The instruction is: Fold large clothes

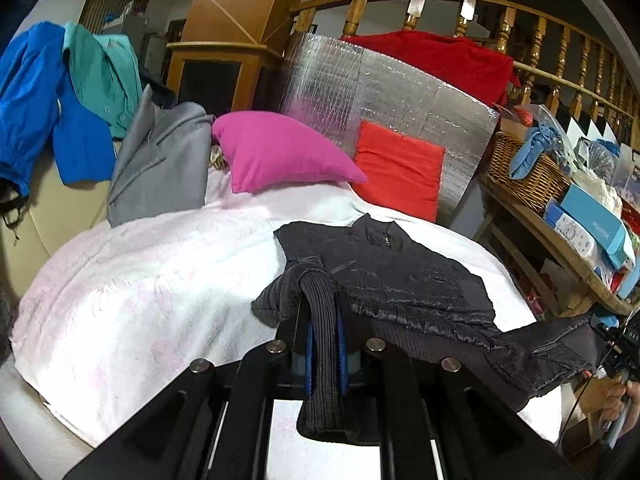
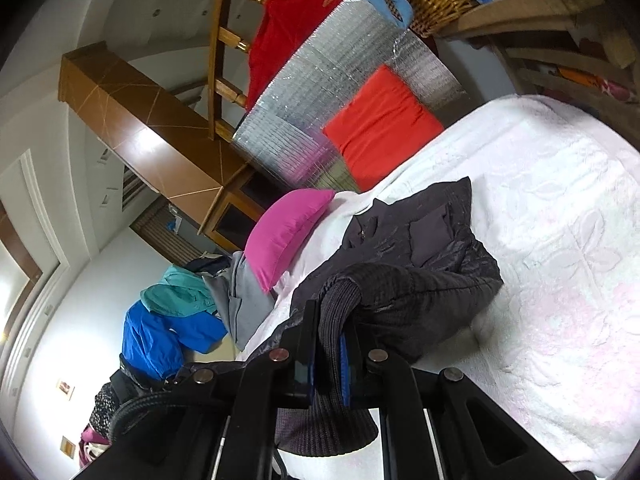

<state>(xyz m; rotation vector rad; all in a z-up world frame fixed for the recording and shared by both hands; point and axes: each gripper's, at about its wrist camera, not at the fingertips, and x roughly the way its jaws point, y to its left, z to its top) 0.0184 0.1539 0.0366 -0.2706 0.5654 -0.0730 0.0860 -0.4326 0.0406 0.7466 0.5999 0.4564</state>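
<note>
1. Dark quilted jacket (image 1: 400, 276) lies on the bed (image 1: 140, 280), collar toward the headboard edge near the pink pillow (image 1: 276, 152) and orange cushion (image 1: 400, 168).
2. My left gripper (image 1: 324, 336) is clamped on a ribbed cuff (image 1: 316, 300), its jaws nearly together with the knit pinched between the blue pads.
3. My right gripper (image 2: 330, 344) pinches the other ribbed cuff (image 2: 340, 292) the same way.
4. I hold both cuffs raised so, I judge, the sleeves can fold across the body while it stays flat.
5. Slippery shell fabric may slide; the knit cuffs give the firmer hold.
</note>
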